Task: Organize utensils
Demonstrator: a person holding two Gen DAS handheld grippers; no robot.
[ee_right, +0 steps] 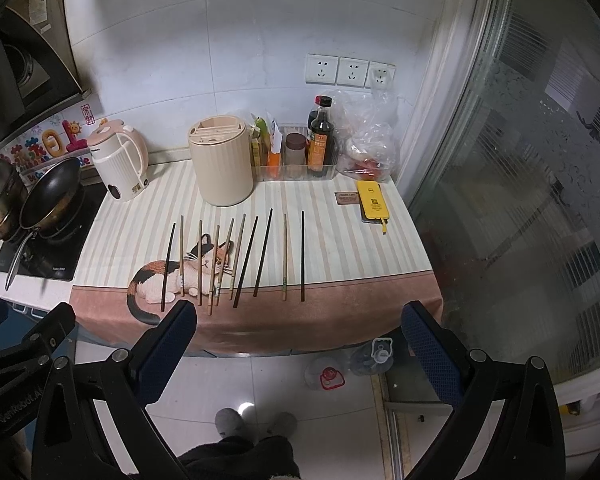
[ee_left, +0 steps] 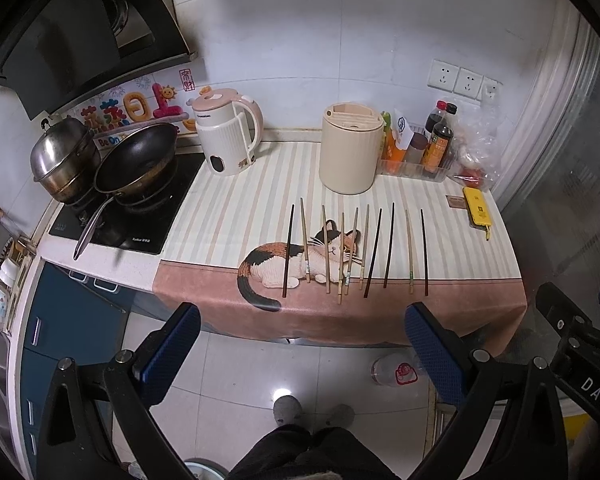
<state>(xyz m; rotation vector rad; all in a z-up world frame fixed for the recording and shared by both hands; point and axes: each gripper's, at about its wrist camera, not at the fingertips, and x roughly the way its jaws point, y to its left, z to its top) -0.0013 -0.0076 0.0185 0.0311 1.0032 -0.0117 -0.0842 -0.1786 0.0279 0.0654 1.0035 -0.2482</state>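
Chopsticks reachable from front; holder blocks behind.

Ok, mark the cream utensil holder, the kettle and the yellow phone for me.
cream utensil holder (ee_right: 222, 172), right wrist view, front of its ribbed wall.
kettle (ee_left: 226, 144), left wrist view, middle of its white body.
yellow phone (ee_right: 374, 200), right wrist view, centre of its back.

Both grippers are just hanging in the air with nothing in them. The left gripper has its 2 blue-padded fingers spread wide at 8 and 4 o'clock. The right gripper is the same deal, jaws wide apart, pads bare. Its black frame pokes into the left wrist view at 4 o'clock.
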